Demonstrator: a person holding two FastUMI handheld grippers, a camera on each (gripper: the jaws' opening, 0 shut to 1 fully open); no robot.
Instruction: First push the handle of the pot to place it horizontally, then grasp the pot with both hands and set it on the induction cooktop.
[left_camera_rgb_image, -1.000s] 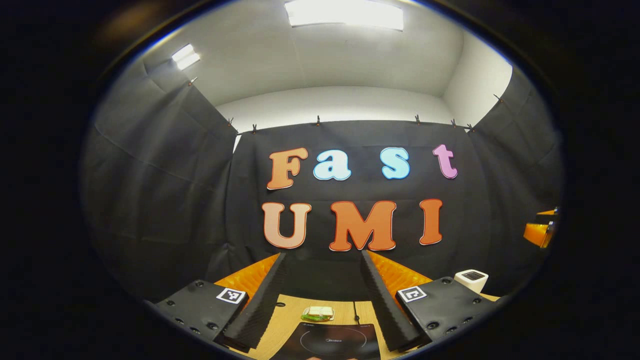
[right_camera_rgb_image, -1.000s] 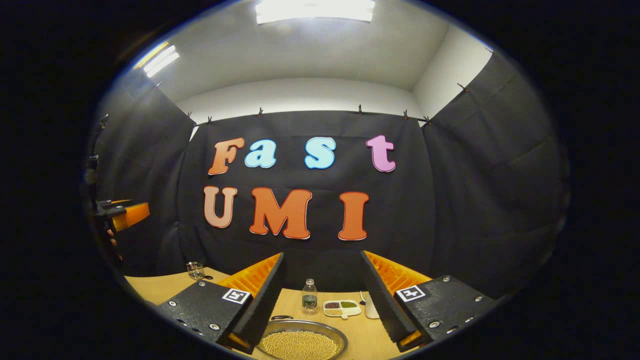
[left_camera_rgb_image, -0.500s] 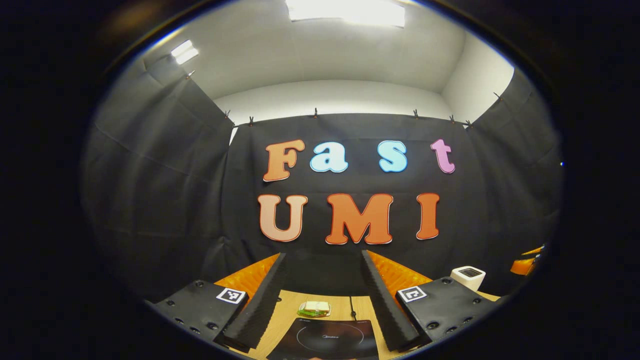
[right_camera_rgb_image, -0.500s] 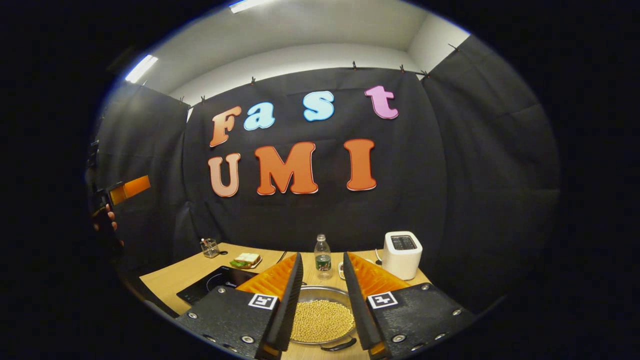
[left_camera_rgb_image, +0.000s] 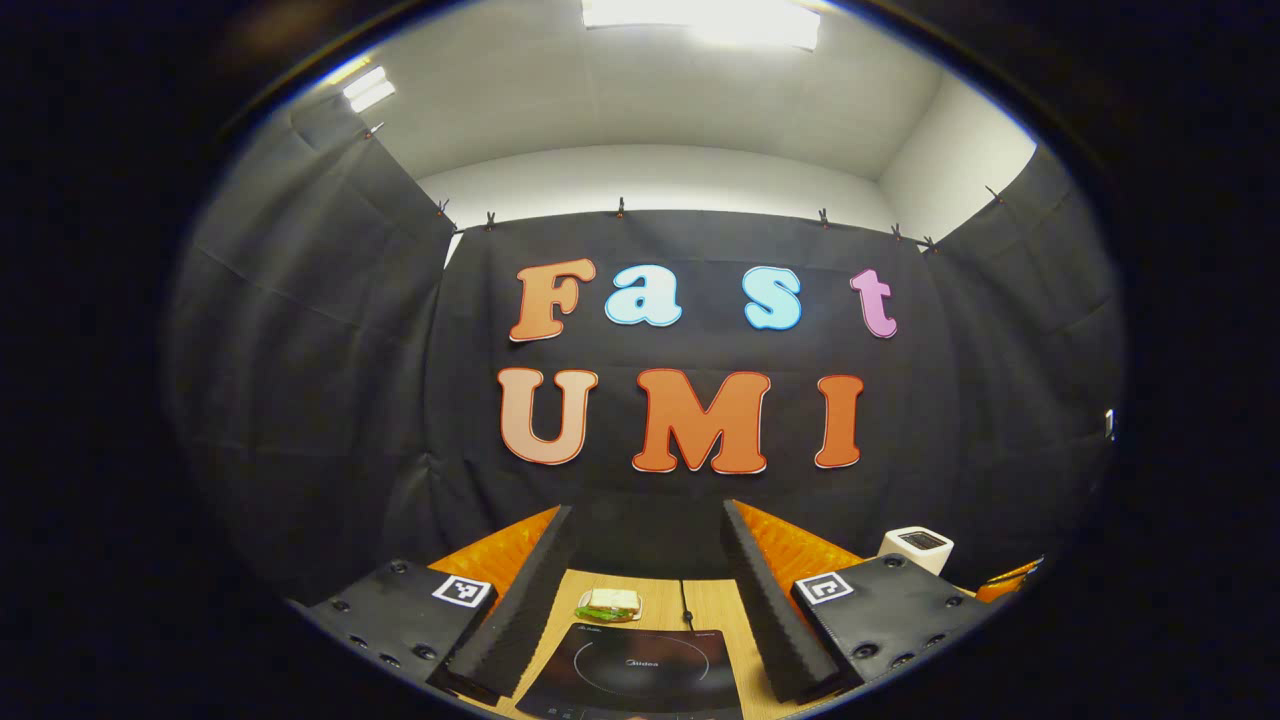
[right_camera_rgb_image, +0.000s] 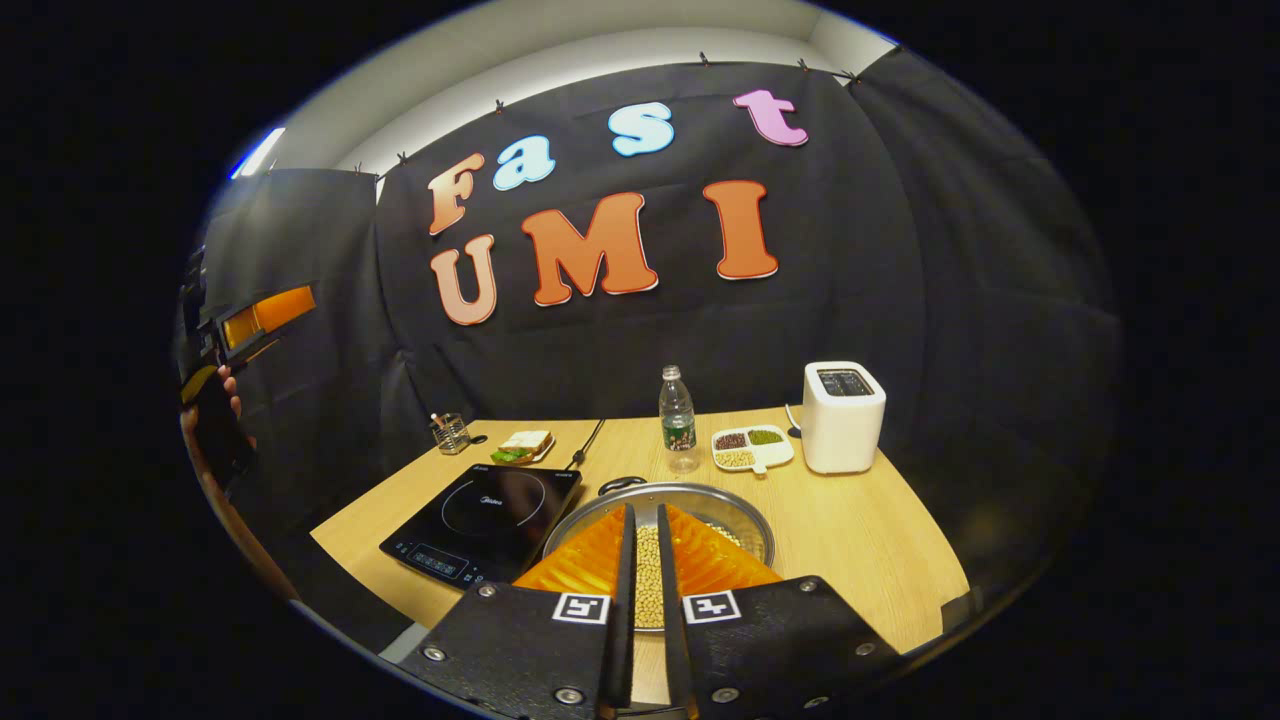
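A shallow metal pot (right_camera_rgb_image: 742, 522) holding pale beans stands on the wooden table (right_camera_rgb_image: 880, 545), with a dark loop handle (right_camera_rgb_image: 622, 484) on its far rim. Just to its left lies the black induction cooktop (right_camera_rgb_image: 485, 510), which also lies below the fingers in the left gripper view (left_camera_rgb_image: 640, 672). My right gripper (right_camera_rgb_image: 645, 512) hovers over the pot, its fingers nearly together with nothing between them. My left gripper (left_camera_rgb_image: 647, 510) is open and held high above the cooktop; in the right gripper view the left gripper (right_camera_rgb_image: 258, 318) is at the far left, held by a hand (right_camera_rgb_image: 222, 385).
Along the back of the table stand a water bottle (right_camera_rgb_image: 677, 420), a divided dish of beans (right_camera_rgb_image: 752, 447), a white toaster (right_camera_rgb_image: 843, 415), a sandwich on a plate (right_camera_rgb_image: 523, 445) and a small glass (right_camera_rgb_image: 452, 433). A cable (right_camera_rgb_image: 588, 442) runs from the cooktop.
My right gripper has tilted down toward the table and its fingers have come together over the pot. The left gripper has tipped down slightly, showing more of the cooktop.
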